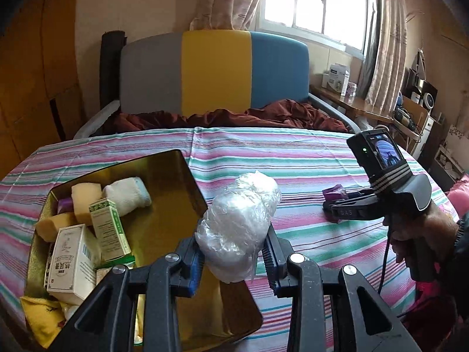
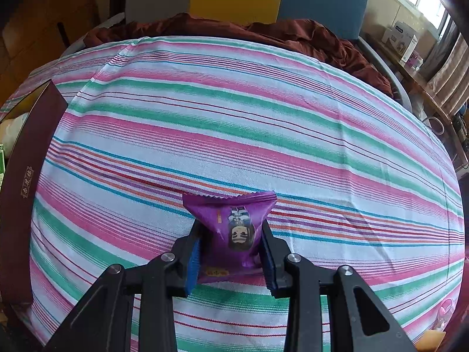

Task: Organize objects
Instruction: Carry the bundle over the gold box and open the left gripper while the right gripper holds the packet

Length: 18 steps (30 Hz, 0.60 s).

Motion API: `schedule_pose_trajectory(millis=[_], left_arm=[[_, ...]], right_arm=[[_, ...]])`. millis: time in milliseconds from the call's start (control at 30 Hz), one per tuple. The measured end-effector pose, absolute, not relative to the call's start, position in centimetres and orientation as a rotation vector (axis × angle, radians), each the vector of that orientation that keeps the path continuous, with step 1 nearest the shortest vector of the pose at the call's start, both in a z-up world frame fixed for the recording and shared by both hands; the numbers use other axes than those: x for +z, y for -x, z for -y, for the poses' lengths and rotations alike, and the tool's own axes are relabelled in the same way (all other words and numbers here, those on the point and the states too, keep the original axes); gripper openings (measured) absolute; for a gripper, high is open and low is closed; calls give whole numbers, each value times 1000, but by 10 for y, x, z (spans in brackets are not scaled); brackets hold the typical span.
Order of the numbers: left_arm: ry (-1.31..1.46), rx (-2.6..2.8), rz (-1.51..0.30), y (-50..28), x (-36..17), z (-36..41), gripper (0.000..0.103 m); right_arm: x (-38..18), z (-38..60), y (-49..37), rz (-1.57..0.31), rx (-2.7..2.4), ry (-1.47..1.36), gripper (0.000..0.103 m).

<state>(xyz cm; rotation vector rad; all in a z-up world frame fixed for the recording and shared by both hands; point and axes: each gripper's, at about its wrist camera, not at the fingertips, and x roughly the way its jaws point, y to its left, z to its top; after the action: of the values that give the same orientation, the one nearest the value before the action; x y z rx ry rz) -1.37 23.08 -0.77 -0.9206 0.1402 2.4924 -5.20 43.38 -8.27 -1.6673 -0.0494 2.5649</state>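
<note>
Crinkled clear plastic wrapped round a soft white bundle, pinched between the two pads of the left gripper and held up above the near corner of the gold-lined metal tin. Probably light and squashy, the film slippery; best gripped across the thick middle, as now, not by loose film. Tin already crowded: white medicine carton, slim green-and-white box, yellow sponge blocks, rolled white sock. Room left on the bare gold floor toward the right side.

Purple foil snack packet, pillow-shaped with crimped ends, lying on the striped pink, green and white bedsheet and squeezed at its waist by the right gripper, pads pressed into both sides. Likely light, crackly, contents maybe crushable; a gentle hold across the body seems enough. Whether lifted clear of the sheet, hard to say.

Left wrist view alone: tin interior and contents, bundle, right gripper from the side with the person's hand on its handle, window and curtains. Right wrist view alone: packet's printed face, grip on it close up, and only the maroon outer wall of the tin at the left edge.
</note>
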Motion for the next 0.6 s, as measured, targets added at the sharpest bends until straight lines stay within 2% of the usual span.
schedule_pose_trajectory(millis=[367,600], left_arm=[[973,2558,-48,30,-13,-174,35],[1082,2607,167,50,-16,-91,35]], right_arm=[[-83,-433,53,88,2563,1650,35],[-82,-429,54,128,2555,1645,35]])
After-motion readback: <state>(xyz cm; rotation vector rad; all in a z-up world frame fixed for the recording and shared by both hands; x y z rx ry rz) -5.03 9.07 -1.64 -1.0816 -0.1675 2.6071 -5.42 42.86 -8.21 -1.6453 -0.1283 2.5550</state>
